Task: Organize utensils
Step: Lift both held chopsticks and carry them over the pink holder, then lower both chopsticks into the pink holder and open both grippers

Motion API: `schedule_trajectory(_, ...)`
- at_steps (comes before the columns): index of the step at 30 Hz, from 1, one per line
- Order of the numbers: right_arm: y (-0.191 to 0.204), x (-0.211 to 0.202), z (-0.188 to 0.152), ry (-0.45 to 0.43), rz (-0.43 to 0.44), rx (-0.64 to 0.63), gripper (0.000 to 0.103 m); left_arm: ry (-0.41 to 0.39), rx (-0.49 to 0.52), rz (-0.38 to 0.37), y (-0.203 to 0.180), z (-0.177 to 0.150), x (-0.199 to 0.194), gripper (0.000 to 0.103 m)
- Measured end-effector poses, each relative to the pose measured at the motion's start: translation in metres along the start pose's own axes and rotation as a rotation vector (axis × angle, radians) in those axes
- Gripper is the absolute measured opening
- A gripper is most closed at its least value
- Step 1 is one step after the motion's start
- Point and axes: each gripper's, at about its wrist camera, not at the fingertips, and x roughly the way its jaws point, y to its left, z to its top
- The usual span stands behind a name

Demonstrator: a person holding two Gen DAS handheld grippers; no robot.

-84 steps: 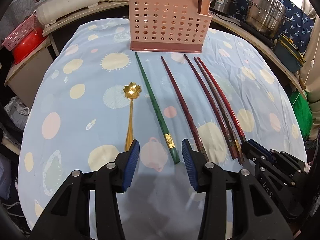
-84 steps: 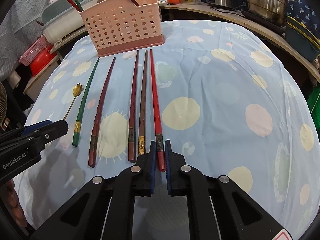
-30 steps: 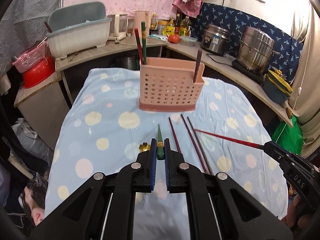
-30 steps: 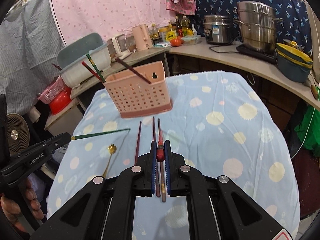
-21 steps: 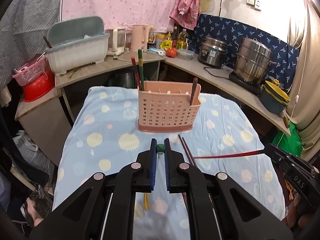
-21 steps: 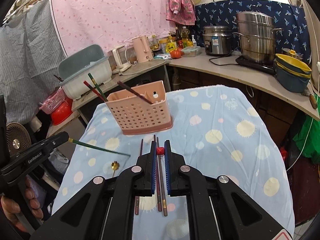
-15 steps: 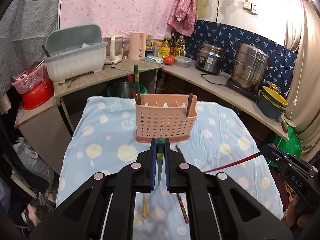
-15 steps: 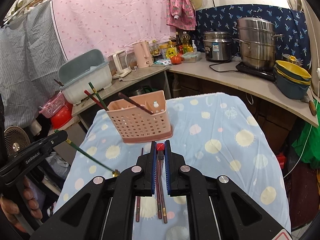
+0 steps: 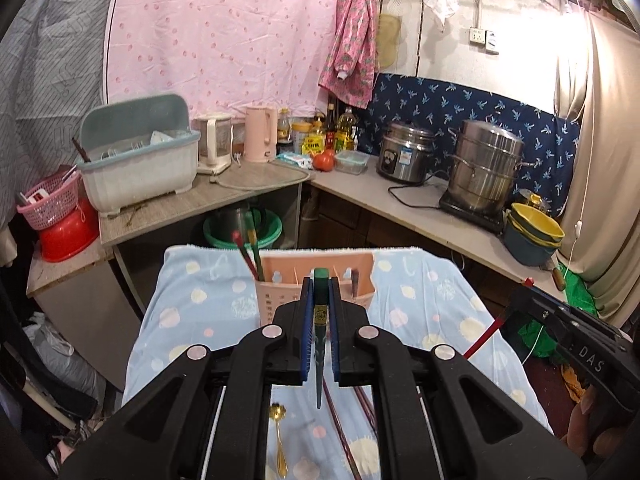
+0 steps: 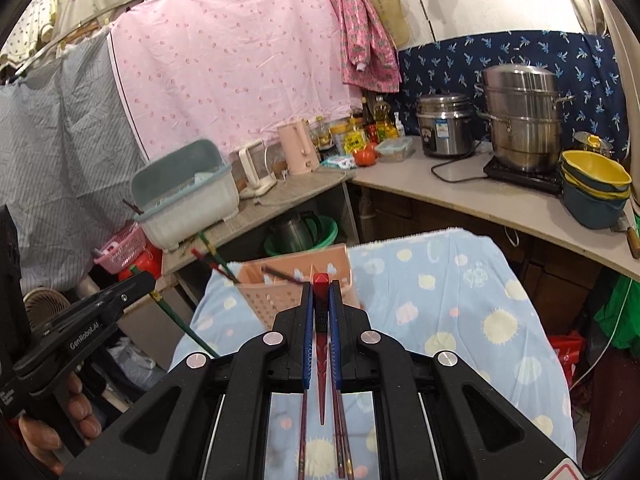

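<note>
Both grippers are hanging raised above the table's near edge. The left gripper [image 9: 319, 320] is clamping a green chopstick [image 9: 319, 354] tip-down. The right gripper [image 10: 321, 320] is pinching a red chopstick [image 10: 321, 354] likewise, facing the pink basket [image 10: 280, 300].

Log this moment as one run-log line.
left gripper: shut on green chopstick | right gripper: shut on red chopstick | pink holder: ahead

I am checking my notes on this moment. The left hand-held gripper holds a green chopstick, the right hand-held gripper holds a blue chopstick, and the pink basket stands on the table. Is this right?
Not quite. The right hand-held gripper holds a red chopstick, not a blue one, as the right wrist view shows. The rest is right: the left hand-held gripper holds a green chopstick, and the pink basket stands on the table.
</note>
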Motion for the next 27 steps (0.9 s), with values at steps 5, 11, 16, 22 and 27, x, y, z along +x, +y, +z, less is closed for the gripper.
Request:
schedule_trajectory(5, -0.001, -0.001, 0.036, -0.08, -0.009, 0.019, 0.007, -0.042, 0.003, 0.003, 0.0, 0.03, 0.004, 0.007)
schedule_trajectory(11, -0.001, 0.009, 0.076, -0.154, -0.02, 0.04, 0.007, -0.1, 0.002, 0.018, 0.004, 0.067, 0.011, 0.007)
schedule_trajectory(16, 0.0, 0.021, 0.104, -0.219, -0.015, 0.07, 0.007, -0.152, 0.014, 0.028, 0.004, 0.094, 0.016, 0.007)
schedule_trajectory(22, 0.006, 0.056, 0.118, -0.248, 0.033, 0.104, 0.007, -0.179, 0.009, 0.059, 0.012, 0.113, 0.04, 0.007)
schedule_trajectory(27, 0.017, 0.094, 0.112, -0.198, 0.053, 0.094, 0.007, -0.167, -0.012, 0.08, 0.027, 0.113, 0.066, 0.007)
